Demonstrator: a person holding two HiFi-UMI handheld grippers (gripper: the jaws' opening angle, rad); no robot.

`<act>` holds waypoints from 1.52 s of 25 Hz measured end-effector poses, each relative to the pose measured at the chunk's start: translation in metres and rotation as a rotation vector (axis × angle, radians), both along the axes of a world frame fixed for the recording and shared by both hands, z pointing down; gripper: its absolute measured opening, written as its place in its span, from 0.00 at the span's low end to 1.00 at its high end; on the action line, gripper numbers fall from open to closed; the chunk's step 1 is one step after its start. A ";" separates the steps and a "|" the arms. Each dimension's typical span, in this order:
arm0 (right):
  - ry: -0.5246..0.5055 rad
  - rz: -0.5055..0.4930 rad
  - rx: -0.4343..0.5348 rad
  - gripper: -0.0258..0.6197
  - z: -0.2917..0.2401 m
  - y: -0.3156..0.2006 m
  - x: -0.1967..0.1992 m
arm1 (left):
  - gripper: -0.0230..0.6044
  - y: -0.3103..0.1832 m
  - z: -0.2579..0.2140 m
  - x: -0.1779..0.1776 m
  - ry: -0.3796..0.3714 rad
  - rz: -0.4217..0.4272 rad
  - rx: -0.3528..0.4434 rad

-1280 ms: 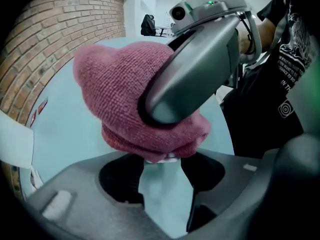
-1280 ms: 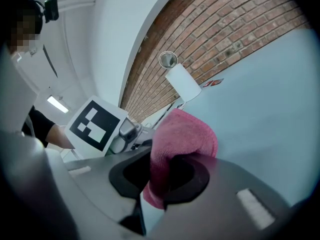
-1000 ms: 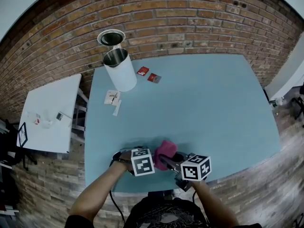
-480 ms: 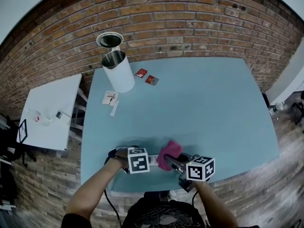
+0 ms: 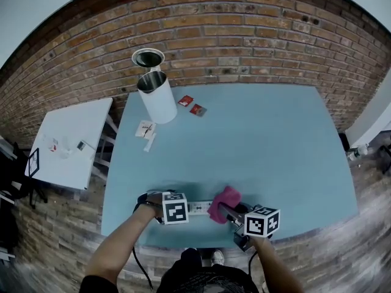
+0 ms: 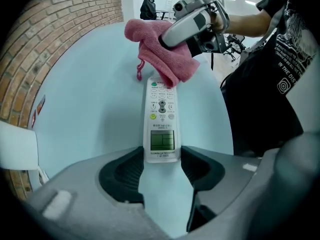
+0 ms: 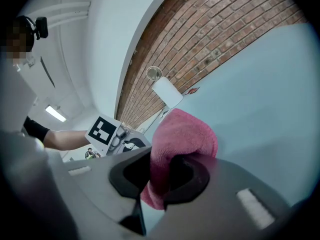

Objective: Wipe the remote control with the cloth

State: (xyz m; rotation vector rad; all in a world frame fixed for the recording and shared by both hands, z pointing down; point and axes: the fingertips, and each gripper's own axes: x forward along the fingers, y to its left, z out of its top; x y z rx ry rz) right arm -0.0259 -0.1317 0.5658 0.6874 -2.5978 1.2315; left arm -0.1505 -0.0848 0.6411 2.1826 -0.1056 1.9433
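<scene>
Head view looked steeply down on a pale blue surface [image 5: 263, 139] set against a brick wall [image 5: 244, 35]. Near its front edge lay the remote control [image 5: 200, 207], white and long, flat on the surface with its buttons facing up. The left gripper [image 6: 162, 157] pointed straight down at it. In the left gripper view its jaws stood wide, one dark pad against each long edge of the remote control's display end, pinning it in place.

The right gripper [image 7: 167, 176] was angled in low from the other side, its jaws closed on a fold of the pink cloth [image 7: 184, 134]. The cloth bulged out past the jaws in a rounded bunch. In the left gripper view that bunch rested on the far end of the remote control and covered its tip, while the green display and the buttons near it lay bare.

Far back on the surface a white cylindrical can [image 5: 157, 95] with a metal liner stood near the left corner. Two small red packets [image 5: 197, 109] lay just beside it, and a white card [image 5: 145, 129] lay nearer the front. A small white table [image 5: 70, 142] stood apart on the left.
</scene>
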 end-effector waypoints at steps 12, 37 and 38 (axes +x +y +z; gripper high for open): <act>0.004 -0.025 0.026 0.14 -0.006 0.015 0.003 | 0.43 -0.005 -0.005 -0.013 -0.045 -0.158 0.134; 0.230 0.070 0.379 0.14 -0.093 0.144 -0.020 | 0.04 0.088 -0.153 0.041 0.731 -0.877 0.630; 0.234 0.080 0.392 0.14 -0.097 0.149 -0.021 | 0.04 0.093 -0.159 0.043 0.757 -0.897 0.639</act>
